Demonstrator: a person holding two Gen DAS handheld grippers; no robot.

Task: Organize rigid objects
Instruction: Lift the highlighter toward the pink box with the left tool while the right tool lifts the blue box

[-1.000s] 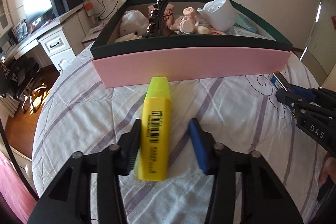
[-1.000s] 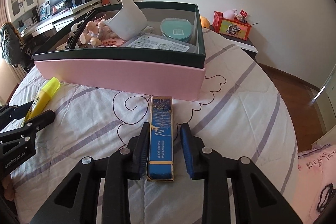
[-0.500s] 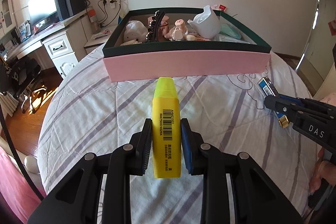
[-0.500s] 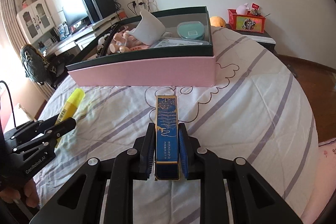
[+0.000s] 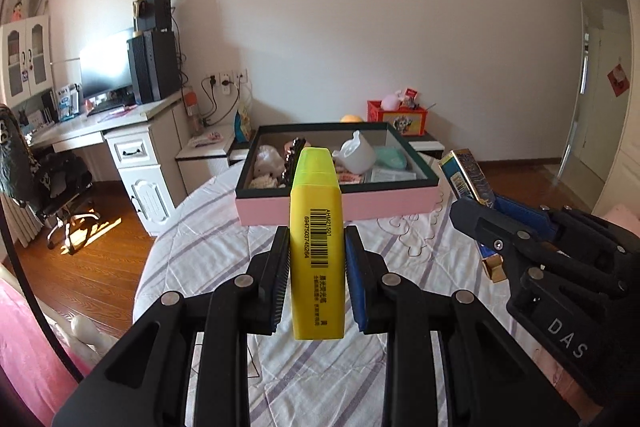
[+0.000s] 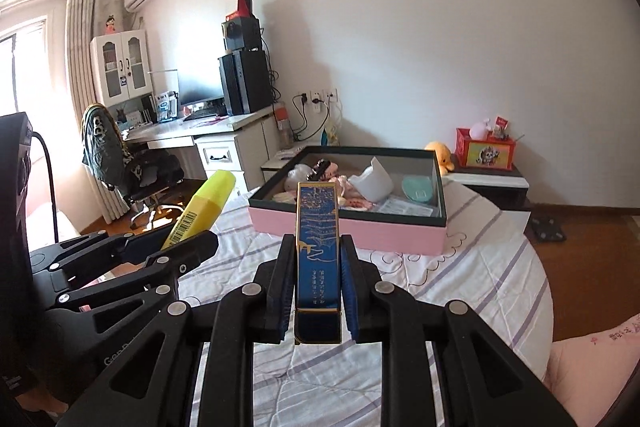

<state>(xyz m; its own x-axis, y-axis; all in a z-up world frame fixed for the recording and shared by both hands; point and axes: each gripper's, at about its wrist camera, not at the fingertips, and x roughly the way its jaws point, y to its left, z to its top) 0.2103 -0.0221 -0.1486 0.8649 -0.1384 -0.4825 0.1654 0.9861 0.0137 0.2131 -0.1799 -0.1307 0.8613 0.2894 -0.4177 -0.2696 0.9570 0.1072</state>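
My left gripper (image 5: pixel 317 233) is shut on a yellow highlighter (image 5: pixel 316 259), which is held off the bed with its cap pointing at the pink box (image 5: pixel 360 205). My right gripper (image 6: pixel 317 239) is shut on a slim blue and gold box (image 6: pixel 318 247), also lifted clear. Each gripper shows in the other's view: the right gripper (image 5: pixel 476 215) with the blue box (image 5: pixel 466 175), the left gripper (image 6: pixel 192 245) with the highlighter (image 6: pixel 204 203). The pink box (image 6: pixel 352 227) has a dark green rim and holds a white cup (image 6: pixel 374 183), a teal lid (image 6: pixel 418 189), a hair clip and small dolls.
The pink box stands on a bed with a purple-striped white sheet (image 5: pixel 224 247). Left of the bed are a white desk (image 5: pixel 132 135), an office chair (image 6: pixel 120 163) and wooden floor. A bedside table with a red box (image 6: pixel 486 149) stands behind the pink box.
Both grippers closed on their objects and lifted them off the sheet. The pink box now sits farther away and lower in both views.
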